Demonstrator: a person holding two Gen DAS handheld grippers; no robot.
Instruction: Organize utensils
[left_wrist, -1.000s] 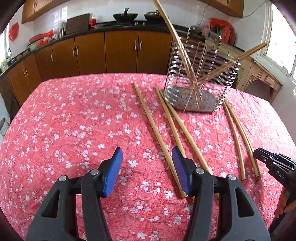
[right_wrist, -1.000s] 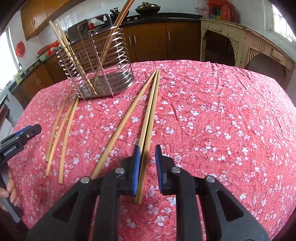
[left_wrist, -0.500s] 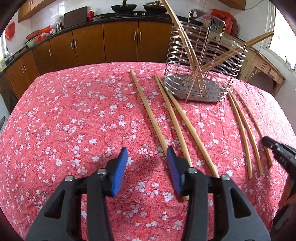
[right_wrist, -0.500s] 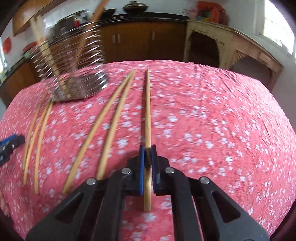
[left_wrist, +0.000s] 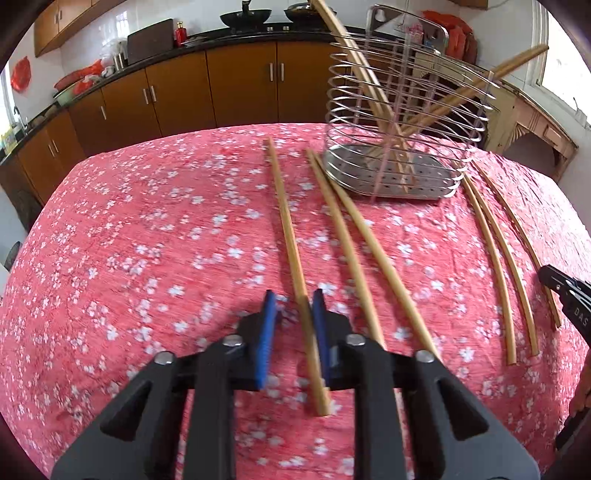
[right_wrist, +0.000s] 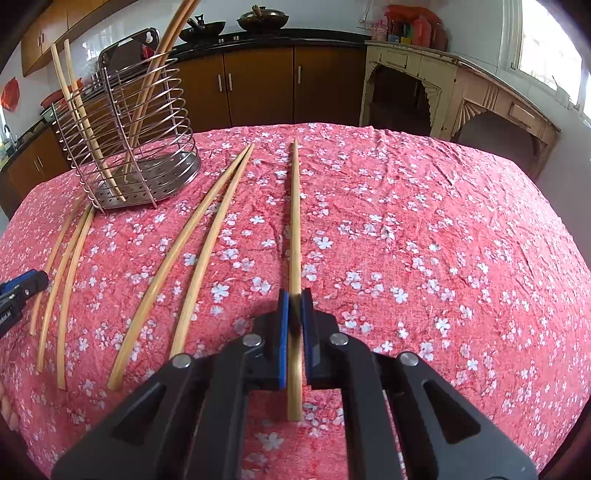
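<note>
While three chopsticks already stand in the wire utensil holder (right_wrist: 125, 140), six remain on the floral tablecloth (right_wrist: 424, 229) — right gripper (right_wrist: 294, 306) clamps one chopstick (right_wrist: 294, 214); left gripper (left_wrist: 294, 314) closing around another chopstick (left_wrist: 284, 218).

The right claw (right_wrist: 294, 301) clamps a chopstick (right_wrist: 294, 221) (blue pads pressed) on the floral tablecloth (right_wrist: 424, 229).

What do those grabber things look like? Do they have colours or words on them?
Both are chunky black plastic with triangle-shaped holes and round silver bolts. The left gripper and the right gripper each have two flat blue pads inside the fingers. White letters show on each one's side, seen from the other camera; only "DAS" is readable. No cables or sleeves show.
</note>
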